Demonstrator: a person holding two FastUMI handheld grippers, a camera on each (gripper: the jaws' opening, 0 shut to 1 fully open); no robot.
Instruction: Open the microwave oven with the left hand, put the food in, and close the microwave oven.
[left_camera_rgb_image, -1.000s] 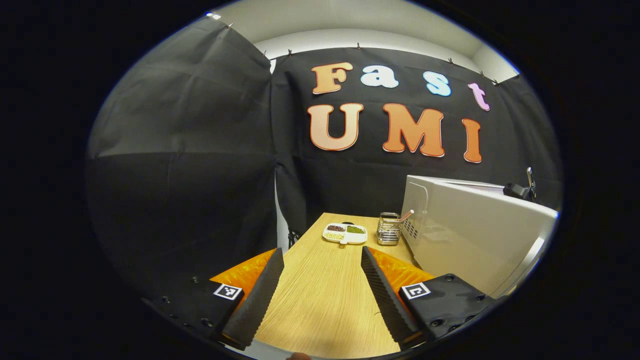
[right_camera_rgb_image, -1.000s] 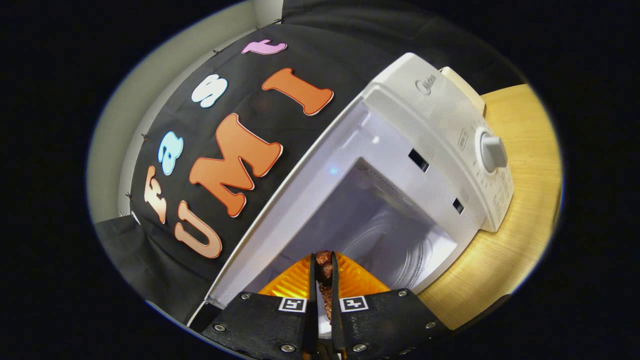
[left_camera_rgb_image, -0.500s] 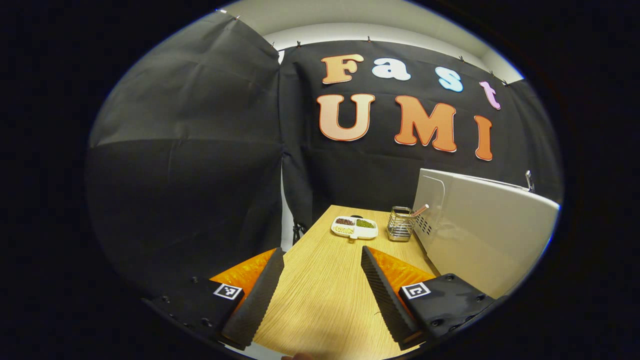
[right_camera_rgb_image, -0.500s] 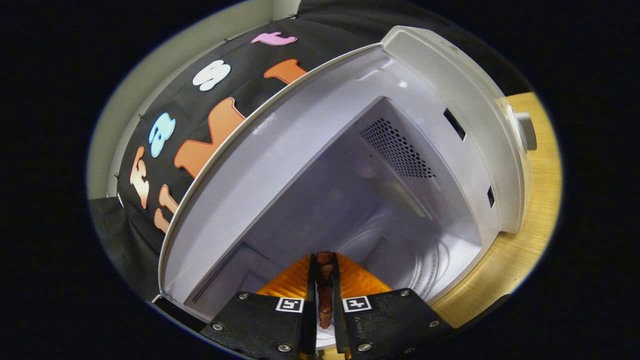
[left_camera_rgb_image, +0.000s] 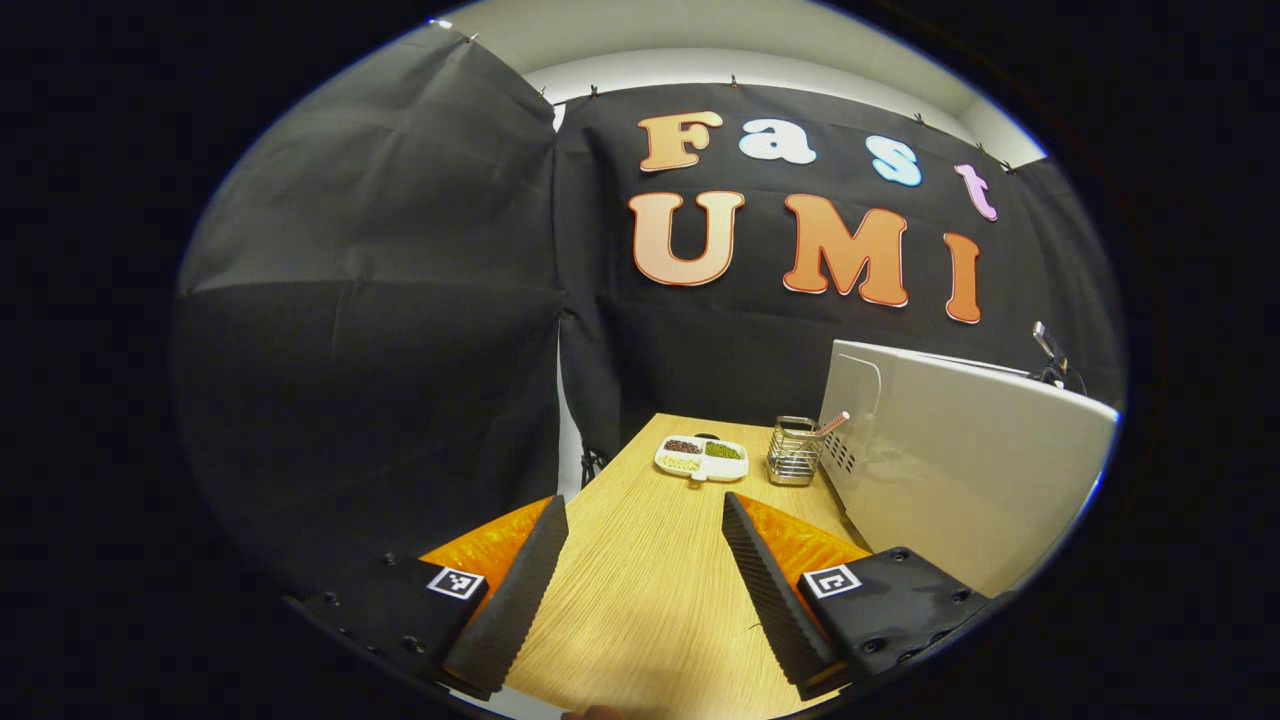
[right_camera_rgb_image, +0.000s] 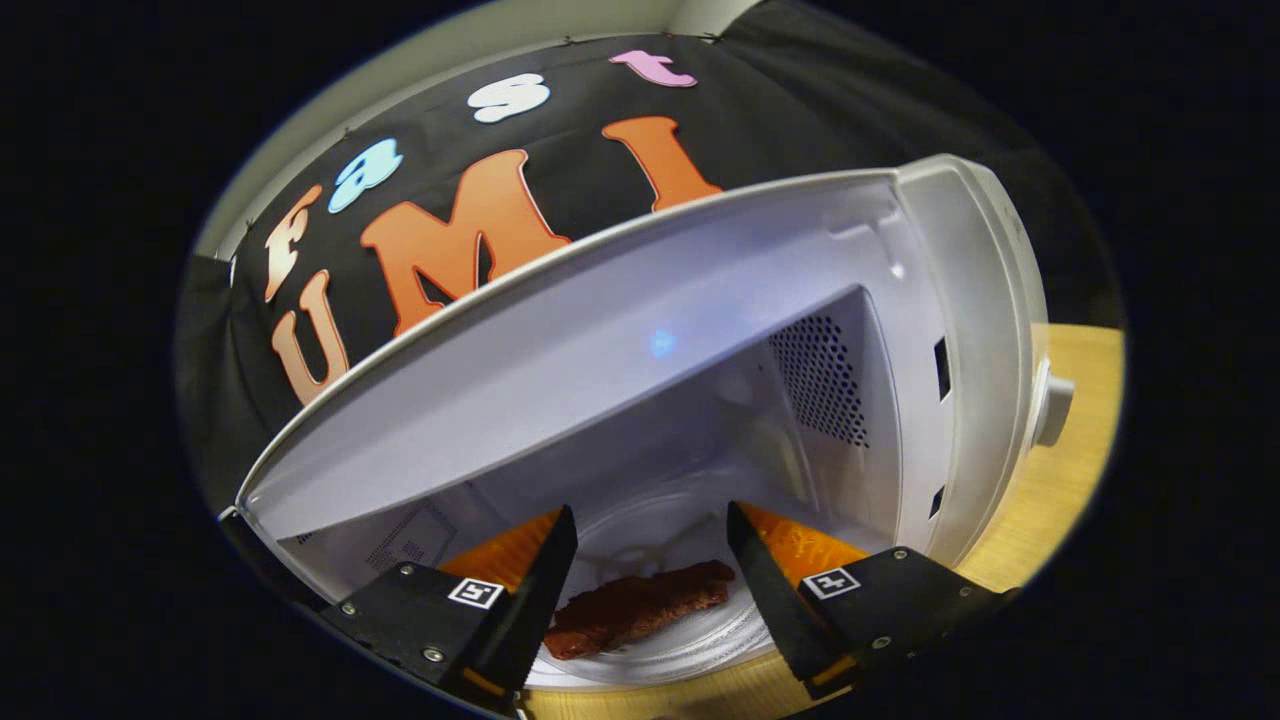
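No brand, number or label can be read on the microwave oven (right_camera_rgb_image: 700, 330) in the right gripper view, nor on its side (left_camera_rgb_image: 960, 470) at the right of the left gripper view. Small square black-and-white code markers sit on the left gripper (left_camera_rgb_image: 640, 570), lower left and lower right of the frame, and on the right gripper (right_camera_rgb_image: 650, 580) likewise; they carry no letters.

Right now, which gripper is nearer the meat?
Right. The right gripper is open around the meat inside the microwave; the left gripper hovers over the table outside.
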